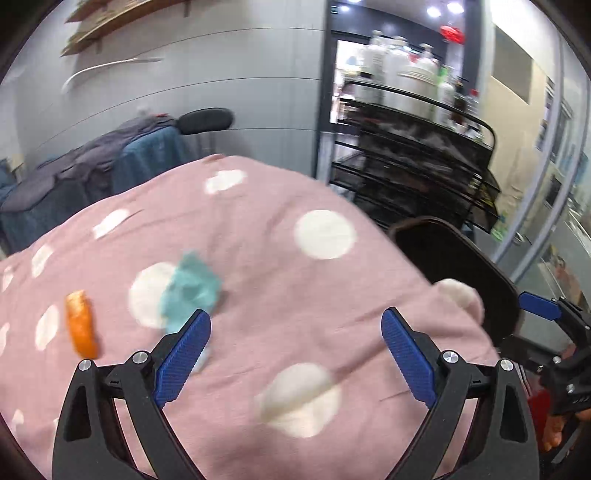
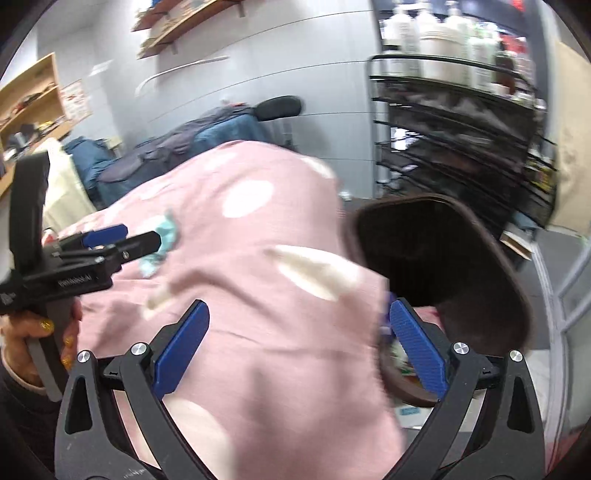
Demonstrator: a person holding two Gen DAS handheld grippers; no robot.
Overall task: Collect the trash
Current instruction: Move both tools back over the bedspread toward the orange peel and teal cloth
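1. Blue-padded fingers (image 1: pixel 183 363) fill the foreground of the left wrist view: the left gripper (image 1: pixel 295 354) is spread wide, nothing between its jaws, hanging over a pink blanket (image 1: pixel 258 295) with big white dots.
2. On that blanket, just past the left finger, lies a crumpled teal scrap of paper (image 1: pixel 192 286), its near edge hidden behind the pad.
3. Further left, apart from the scrap, there's an orange peel (image 1: pixel 81 325), lying loose on the fabric.
4. Over to the right wrist view: the right gripper (image 2: pixel 299 347) is released too, jaws wide apart and holding nothing; the blanket's edge runs between them.
5. A dark brown bin (image 2: pixel 439 254) sits right beside the blanket's edge, mouth open and tilted toward the camera; the right finger overlaps its lower rim, with blurred colourful bits showing near the pad.
6. A hand (image 2: pixel 33 343) grips the left gripper's handle at the left edge of this view, tips pointing toward the teal scrap.
7. Room now: grey panelled wall (image 1: pixel 221 74), wooden shelves (image 2: pixel 188 22) up high, and a black wire rack (image 1: pixel 417 166) topped with white bottles (image 1: pixel 402 70).
8. Behind the blanket, blue and grey cloths (image 1: pixel 92 173) are draped over furniture, next to a black padded headrest (image 1: pixel 205 120).
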